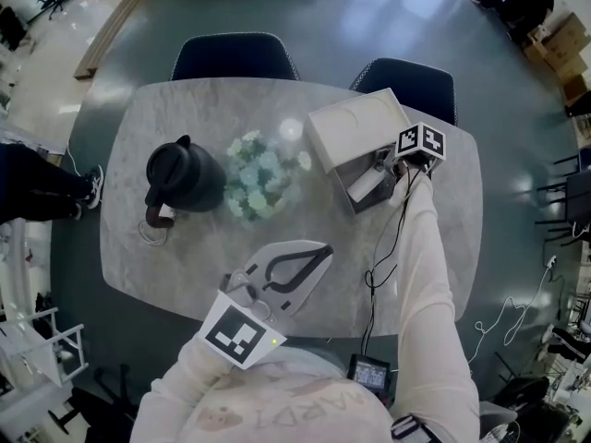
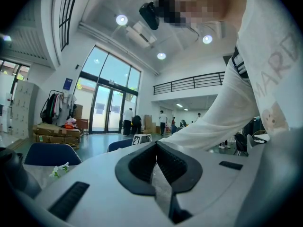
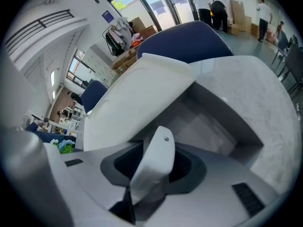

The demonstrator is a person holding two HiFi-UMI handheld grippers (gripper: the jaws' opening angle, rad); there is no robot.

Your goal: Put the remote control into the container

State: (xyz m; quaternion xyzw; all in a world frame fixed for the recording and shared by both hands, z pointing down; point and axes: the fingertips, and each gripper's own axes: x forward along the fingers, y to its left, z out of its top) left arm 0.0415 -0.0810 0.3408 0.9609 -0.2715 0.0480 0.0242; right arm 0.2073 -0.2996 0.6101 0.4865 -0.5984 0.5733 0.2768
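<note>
Hanging tip-first over the open container (image 3: pixel 236 122), the white remote control (image 3: pixel 158 145) stands between the 2 jaws of the right gripper (image 3: pixel 158 163); those jaws are spread fairly wide, dark pad shows bare on the left of the remote, and the hold looks slack rather than pinched; the remote leans across the gap with its far end already above the box's grey inside, beside the raised lid (image 3: pixel 132 103).

In the head view the right gripper sits at the container's mouth on the far right of the marble table (image 1: pixel 185 257), well apart from the black kettle (image 1: pixel 185 178) and the bunch of pale flowers (image 1: pixel 259 178); the left gripper (image 2: pixel 156 160) waits near the table's near edge with its jaws pressed together on nothing.

The remote is probably light, stiff and hard-shelled; its smooth rounded plastic likely slides easily on the pads, so a loose hold would let it drop into the box on its own; it should stand a short fall, though a gentle one is kinder to it. If it had to be retaken, the 2 long narrow sides near the middle seem the best place, since the curved end offers little to bite on.
</note>
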